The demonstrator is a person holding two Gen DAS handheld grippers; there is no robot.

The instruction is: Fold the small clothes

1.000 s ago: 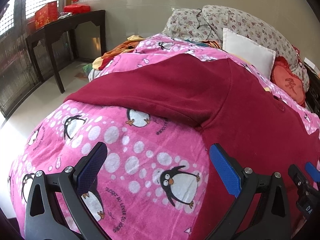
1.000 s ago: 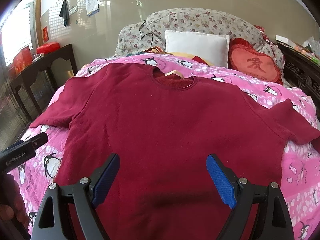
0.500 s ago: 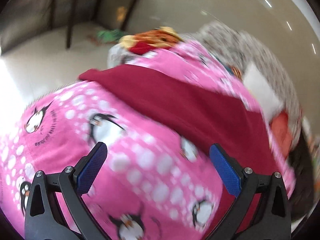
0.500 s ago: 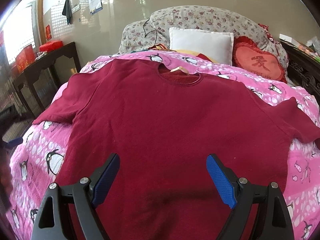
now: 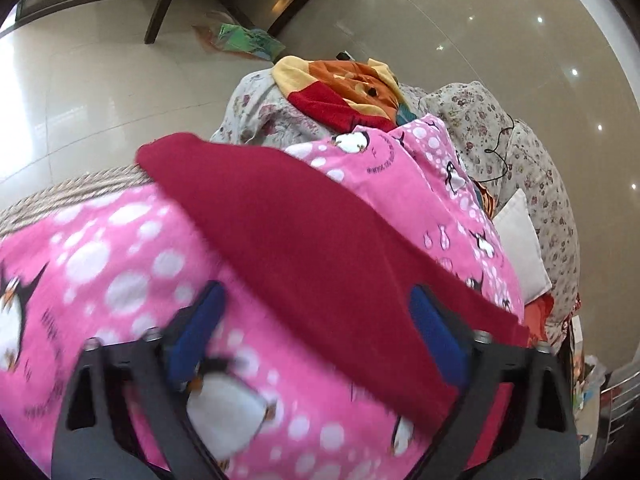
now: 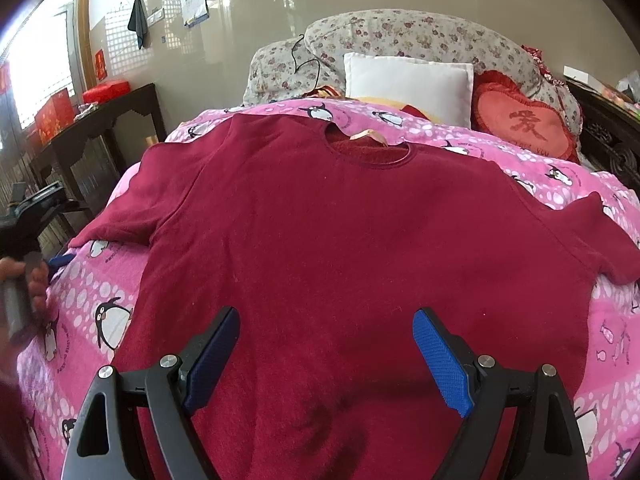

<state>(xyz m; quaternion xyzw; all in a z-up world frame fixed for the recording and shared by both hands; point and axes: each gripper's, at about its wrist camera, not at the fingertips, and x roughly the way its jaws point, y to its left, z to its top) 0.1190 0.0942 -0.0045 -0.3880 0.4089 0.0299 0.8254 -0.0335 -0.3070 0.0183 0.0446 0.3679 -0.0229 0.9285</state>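
The right wrist view looks from the foot of the bed (image 6: pixel 600 184) toward the pillows, angled down over the spread maroon shirt (image 6: pixel 352 232). The left wrist view sits close at the bed's left edge, rolled sideways, facing the shirt's sleeve (image 5: pixel 280 216). Both views share that sleeve and the pink penguin blanket (image 5: pixel 120 264).

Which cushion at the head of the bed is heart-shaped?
The red cushion on the right, bearing a character. The white pillow beside it is plain and rectangular; the floral pillows behind are long.

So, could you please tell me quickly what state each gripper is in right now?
Left gripper: jaws closing, nothing pinched yet; the red shirt's sleeve lies just ahead.
Right gripper: open, empty, above the shirt's body.
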